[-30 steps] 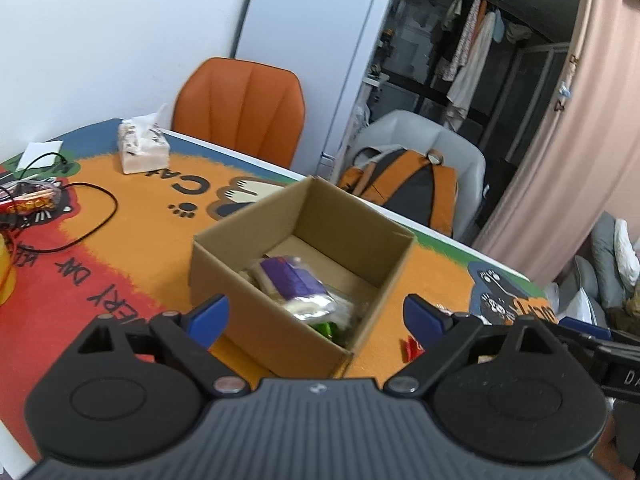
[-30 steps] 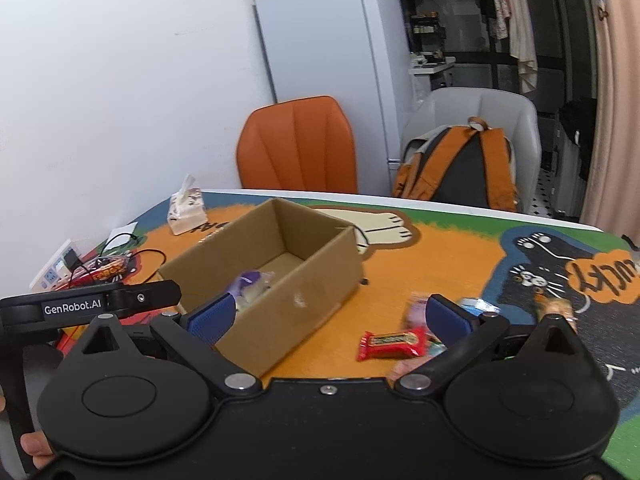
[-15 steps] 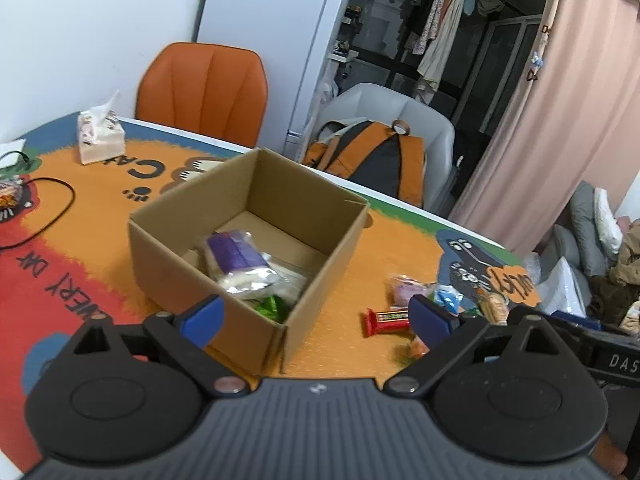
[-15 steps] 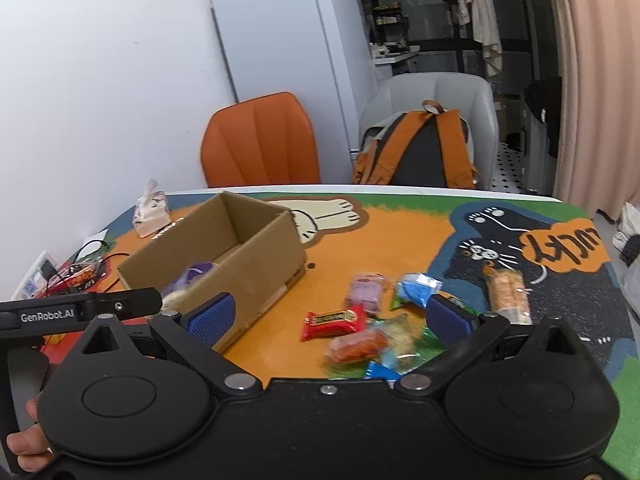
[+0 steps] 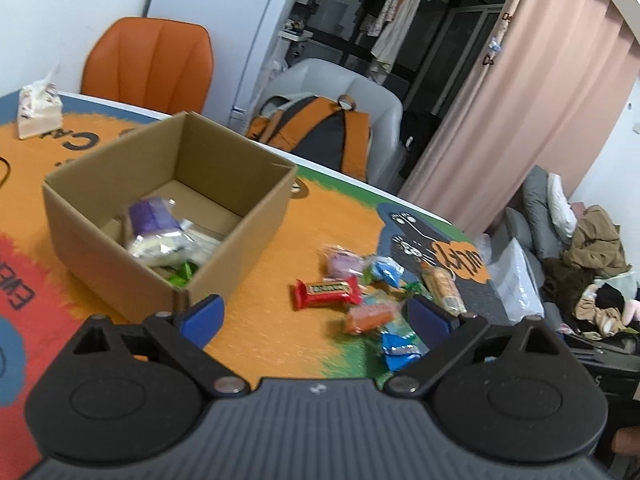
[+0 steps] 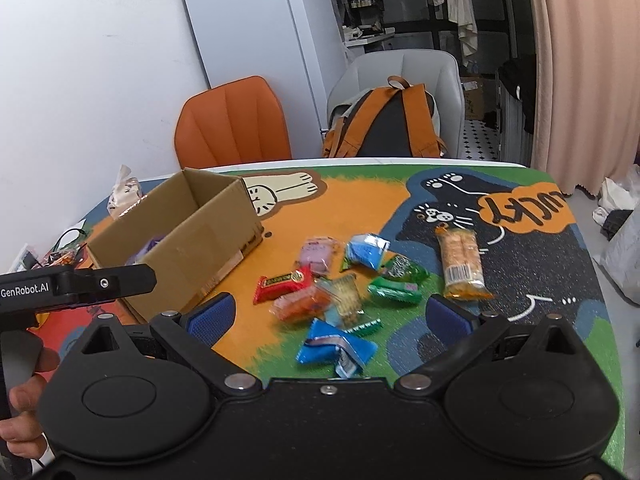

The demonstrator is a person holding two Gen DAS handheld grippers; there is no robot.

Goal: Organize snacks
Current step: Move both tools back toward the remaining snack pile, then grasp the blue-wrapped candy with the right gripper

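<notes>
**Both grippers wide and empty above the table; snacks split between box and mat**

Left wrist view: left gripper (image 5: pixel 316 314) spread wide, nothing between the blue pads (image 5: pixel 202 314). Cardboard box (image 5: pixel 236 240) at 10 o'clock, open-topped, holding a purple-and-white packet (image 5: pixel 154 226) plus a green wrapper at its near corner. Loose snack pile at 1 o'clock on the cat-print mat (image 5: pixel 280 344): red bar (image 5: pixel 326 290) nearest the box, orange packet (image 5: pixel 370 316) just beside it, blue packet (image 5: pixel 398 346) closest to the right pad. Some motion blur.

Right wrist view: right gripper (image 6: pixel 330 318) likewise wide, empty. Snack pile at 12 o'clock, directly ahead between the pads. Blue packet (image 6: pixel 336 348) nearest, red bar (image 6: pixel 282 282) at 11 o'clock, long cracker pack (image 6: pixel 460 262) at 1 o'clock, apart from the rest. Box (image 6: pixel 192 256) at 10 o'clock. Left gripper's handle (image 6: pixel 76 284) entering at 9 o'clock, just beside the box.
</notes>
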